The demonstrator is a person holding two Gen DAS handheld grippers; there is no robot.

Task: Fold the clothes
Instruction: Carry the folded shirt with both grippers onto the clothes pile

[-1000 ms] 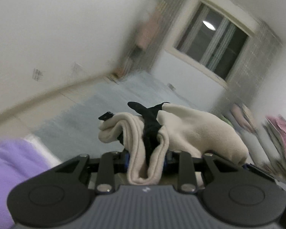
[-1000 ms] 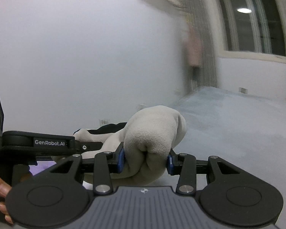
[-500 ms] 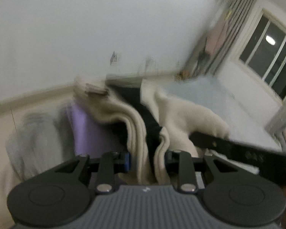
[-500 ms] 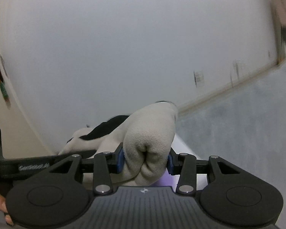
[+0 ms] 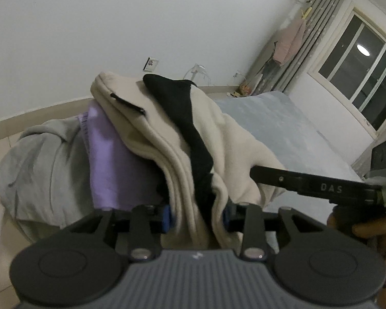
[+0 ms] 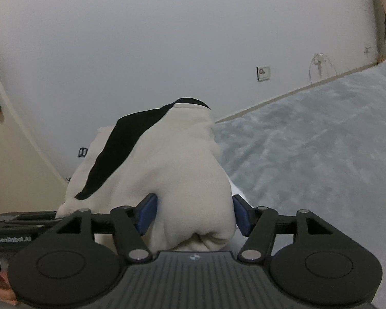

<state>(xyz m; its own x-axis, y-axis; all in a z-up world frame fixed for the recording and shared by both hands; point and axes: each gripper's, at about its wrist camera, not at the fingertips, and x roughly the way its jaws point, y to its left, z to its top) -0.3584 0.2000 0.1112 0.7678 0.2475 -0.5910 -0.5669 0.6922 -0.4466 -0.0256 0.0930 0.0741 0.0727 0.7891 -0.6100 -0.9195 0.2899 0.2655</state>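
Both claws, left claw (image 5: 196,217) and right claw (image 6: 194,215), clamp our cream-and-black fleece garment (image 5: 193,139). We judge it soft, bulky, light; hold thick folded edges.

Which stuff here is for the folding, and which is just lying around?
For the folding:
cream and black garment
left gripper
right gripper
purple garment
grey hoodie

Just lying around:
wall socket
pink clothes hanging by the curtain
window
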